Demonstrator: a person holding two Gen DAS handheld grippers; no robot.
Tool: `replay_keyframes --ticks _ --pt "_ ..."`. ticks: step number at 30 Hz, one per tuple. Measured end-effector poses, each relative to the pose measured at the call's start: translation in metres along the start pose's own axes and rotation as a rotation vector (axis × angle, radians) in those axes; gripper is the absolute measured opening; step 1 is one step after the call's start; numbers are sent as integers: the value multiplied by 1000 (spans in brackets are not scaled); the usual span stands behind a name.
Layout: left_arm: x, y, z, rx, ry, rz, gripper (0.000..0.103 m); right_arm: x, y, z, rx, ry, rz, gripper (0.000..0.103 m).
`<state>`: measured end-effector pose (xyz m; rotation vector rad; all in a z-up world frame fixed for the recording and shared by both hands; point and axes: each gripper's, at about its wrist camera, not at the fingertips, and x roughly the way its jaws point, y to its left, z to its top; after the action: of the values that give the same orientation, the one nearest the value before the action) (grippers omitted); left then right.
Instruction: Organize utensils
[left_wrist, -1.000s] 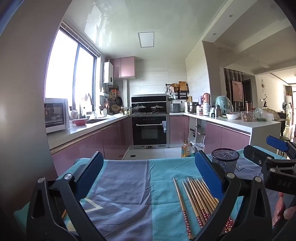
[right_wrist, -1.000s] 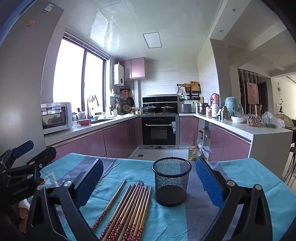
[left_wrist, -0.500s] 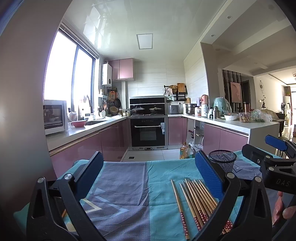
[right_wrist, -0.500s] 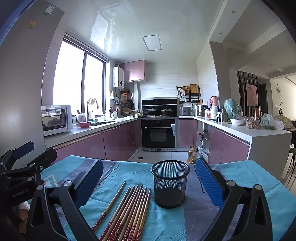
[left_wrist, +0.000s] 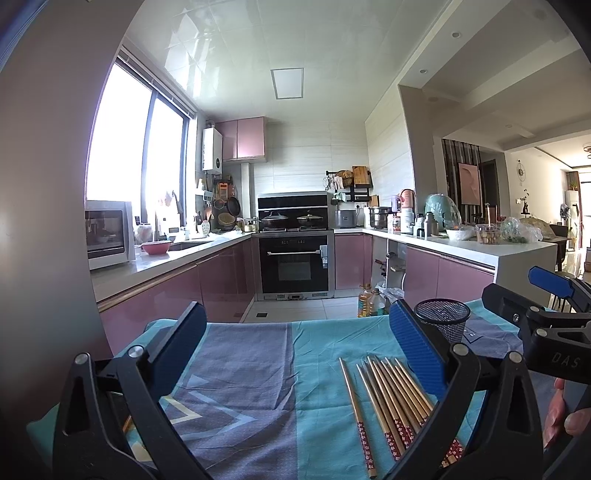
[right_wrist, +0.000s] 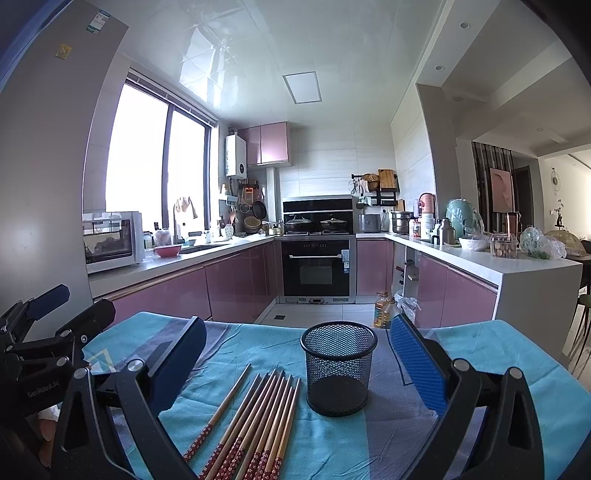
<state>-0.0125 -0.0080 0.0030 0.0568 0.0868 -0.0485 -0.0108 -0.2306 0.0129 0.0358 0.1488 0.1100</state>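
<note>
Several wooden chopsticks (right_wrist: 258, 417) with red patterned ends lie side by side on the blue cloth, just left of an upright, empty black mesh cup (right_wrist: 338, 367). My right gripper (right_wrist: 295, 343) is open and empty, held above them with the cup between its fingers' line of sight. In the left wrist view the chopsticks (left_wrist: 388, 395) lie at the lower right and the mesh cup (left_wrist: 442, 321) stands behind the right finger. My left gripper (left_wrist: 295, 332) is open and empty above bare cloth, left of the chopsticks.
The table is covered by a teal and grey cloth (left_wrist: 251, 369). Beyond its far edge lie the kitchen floor, pink cabinets and an oven (right_wrist: 316, 266). Oil bottles (right_wrist: 384, 314) stand on the floor. The other gripper shows at each view's side (left_wrist: 546, 317).
Both cameras have tilted slightly upward or back; the table items sit a little lower in view. Both grippers stay open and empty.
</note>
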Motion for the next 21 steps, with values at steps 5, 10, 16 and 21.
replay_keyframes --ticks 5,10,16,21 --pt "0 0 0 0 0 0 98 0 -1 -2 1 0 1 97" --pt "0 0 0 0 0 0 98 1 -2 -2 4 1 1 97" --pt "1 0 -1 1 0 0 98 3 -4 -5 10 3 0 97" --pt "1 0 -1 1 -2 0 98 3 -4 -5 10 3 0 97"
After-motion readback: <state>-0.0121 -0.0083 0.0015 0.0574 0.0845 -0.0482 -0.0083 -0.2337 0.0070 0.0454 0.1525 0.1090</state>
